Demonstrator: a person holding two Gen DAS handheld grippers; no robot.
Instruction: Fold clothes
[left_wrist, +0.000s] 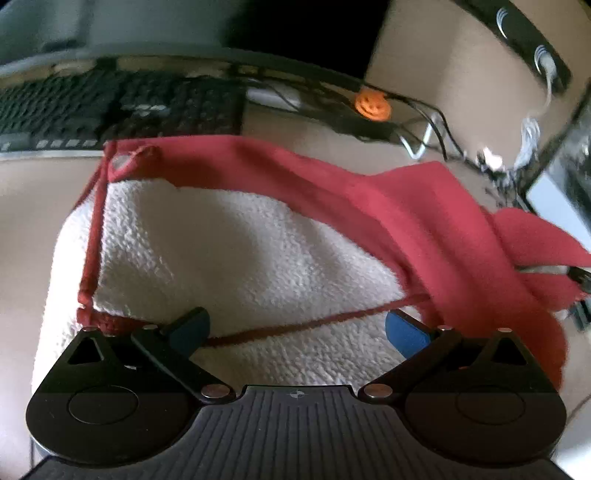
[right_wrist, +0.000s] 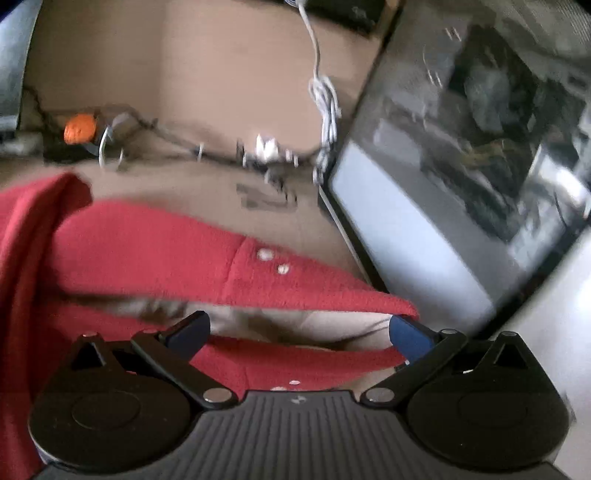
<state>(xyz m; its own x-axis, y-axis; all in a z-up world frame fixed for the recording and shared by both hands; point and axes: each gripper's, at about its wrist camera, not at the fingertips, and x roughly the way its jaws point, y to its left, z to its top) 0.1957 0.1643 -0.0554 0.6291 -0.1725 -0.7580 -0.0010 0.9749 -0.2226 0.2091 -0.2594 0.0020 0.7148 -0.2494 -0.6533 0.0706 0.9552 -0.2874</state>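
A red garment (left_wrist: 388, 206) with a white fleecy lining (left_wrist: 229, 251) lies on a beige table (left_wrist: 29, 206). A red drawstring (left_wrist: 317, 322) runs across the lining between the jaws of my left gripper (left_wrist: 297, 326), which is open just above the lining. In the right wrist view the red garment (right_wrist: 147, 251) shows a placket with white snaps (right_wrist: 264, 254). My right gripper (right_wrist: 300, 328) is open over the garment's opening, its blue right fingertip (right_wrist: 406, 334) near the red edge.
A black keyboard (left_wrist: 122, 107) lies behind the garment at left. An orange pumpkin figure (left_wrist: 372, 105) and tangled cables (left_wrist: 424, 125) sit at the back. A glossy dark panel (right_wrist: 461, 166) stands close on the right, with a white cable (right_wrist: 325, 99) beside it.
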